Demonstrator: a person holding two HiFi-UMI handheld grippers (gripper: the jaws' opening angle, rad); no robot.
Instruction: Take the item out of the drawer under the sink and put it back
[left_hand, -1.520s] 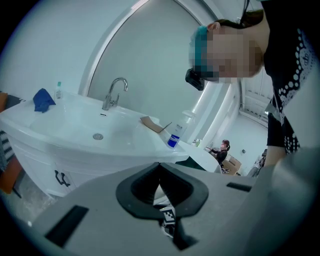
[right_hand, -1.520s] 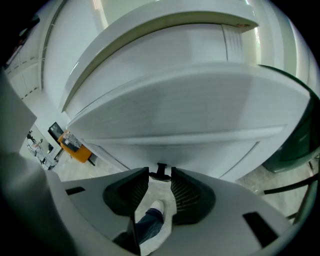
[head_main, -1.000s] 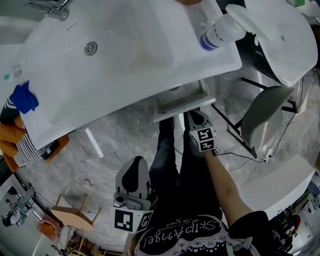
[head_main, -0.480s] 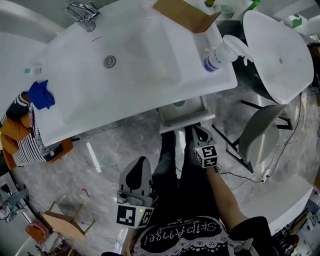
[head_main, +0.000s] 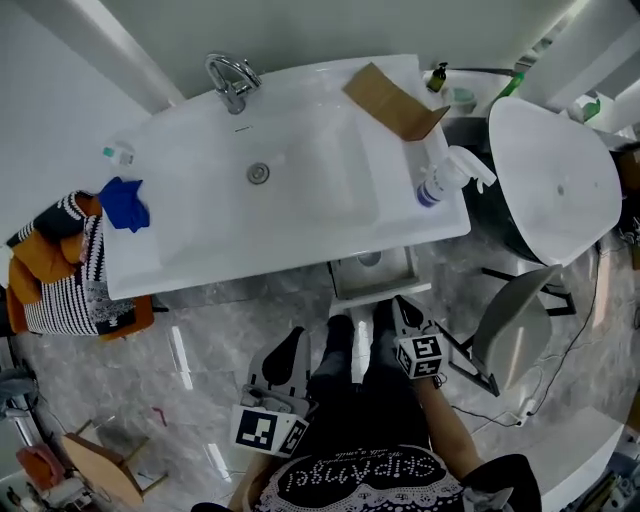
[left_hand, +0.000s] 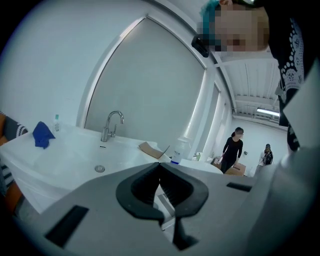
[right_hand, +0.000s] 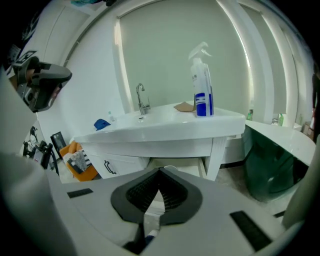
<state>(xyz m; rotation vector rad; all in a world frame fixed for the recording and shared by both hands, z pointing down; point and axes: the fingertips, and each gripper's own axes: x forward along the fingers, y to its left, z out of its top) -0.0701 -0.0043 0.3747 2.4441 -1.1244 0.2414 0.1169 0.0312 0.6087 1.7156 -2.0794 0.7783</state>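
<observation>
The drawer (head_main: 372, 272) under the white sink (head_main: 300, 190) stands pulled out, with a pale round item (head_main: 368, 258) inside. In the right gripper view the open drawer (right_hand: 200, 167) shows below the basin. My right gripper (head_main: 401, 305) hangs just in front of the drawer, above the person's legs. Its jaws (right_hand: 160, 171) are shut with nothing between them. My left gripper (head_main: 291, 338) sits lower left, further from the drawer. Its jaws (left_hand: 160, 165) also meet, and they hold nothing.
A spray bottle (head_main: 445, 175) and a cardboard piece (head_main: 395, 100) rest on the sink's right end, a blue cloth (head_main: 125, 200) on its left, the faucet (head_main: 230, 80) at the back. A white oval top (head_main: 555, 175) and chair (head_main: 515, 335) stand right, striped and orange cloth (head_main: 60, 275) left.
Both grippers have risen and drawn back from the drawer, the right one more. The head view has lifted, so the whole sink now shows. The drawer stays open.
</observation>
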